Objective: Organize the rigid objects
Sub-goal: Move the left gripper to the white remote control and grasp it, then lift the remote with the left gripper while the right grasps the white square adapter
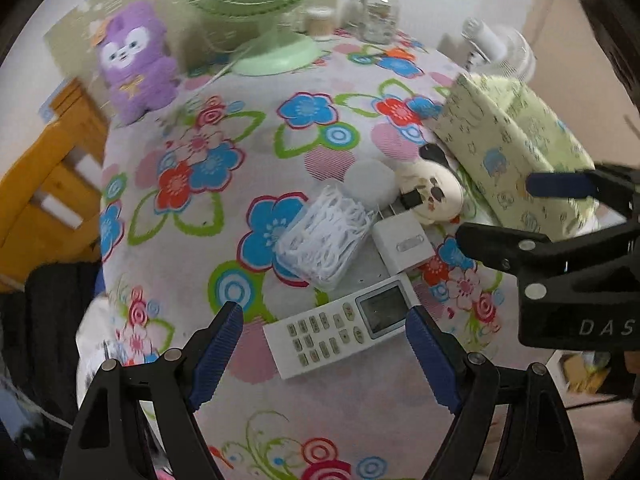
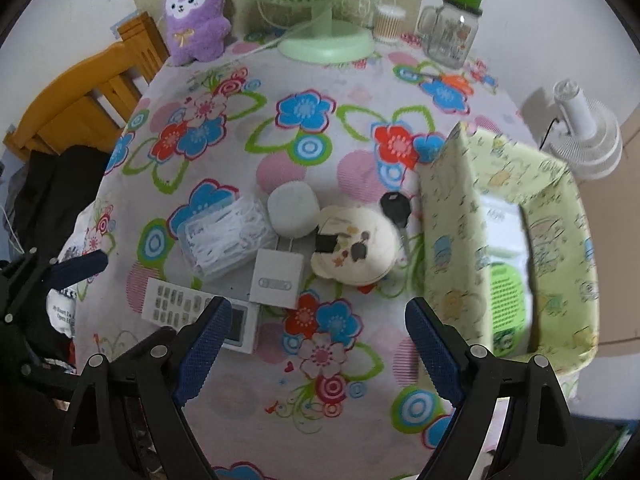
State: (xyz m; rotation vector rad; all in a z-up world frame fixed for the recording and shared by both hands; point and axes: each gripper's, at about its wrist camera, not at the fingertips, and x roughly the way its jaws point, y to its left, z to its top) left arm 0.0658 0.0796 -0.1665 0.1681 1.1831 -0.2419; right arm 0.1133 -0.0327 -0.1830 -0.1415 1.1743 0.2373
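A cluster of small items lies on the flowered tablecloth: a white remote control [image 1: 340,330] [image 2: 188,306], a white charger block [image 1: 402,246] [image 2: 276,280], a clear box of white floss picks [image 1: 326,236] [image 2: 224,236], a white round puff [image 1: 370,182] [image 2: 292,210], a cream panda-shaped case [image 1: 434,194] [image 2: 354,250] and a black-headed key [image 2: 396,208]. My left gripper [image 1: 326,358] hangs open just above the remote, nothing between its fingers. My right gripper [image 2: 318,350] is open over bare cloth right of the remote, empty; it also shows in the left wrist view [image 1: 516,216].
A pale green fabric storage box [image 1: 516,148] [image 2: 508,240] stands at the right with a packet inside. At the back are a green fan [image 2: 324,40], a purple plush [image 2: 196,16], a glass jar [image 2: 452,28]. A wooden chair [image 2: 88,92] and table edge lie left.
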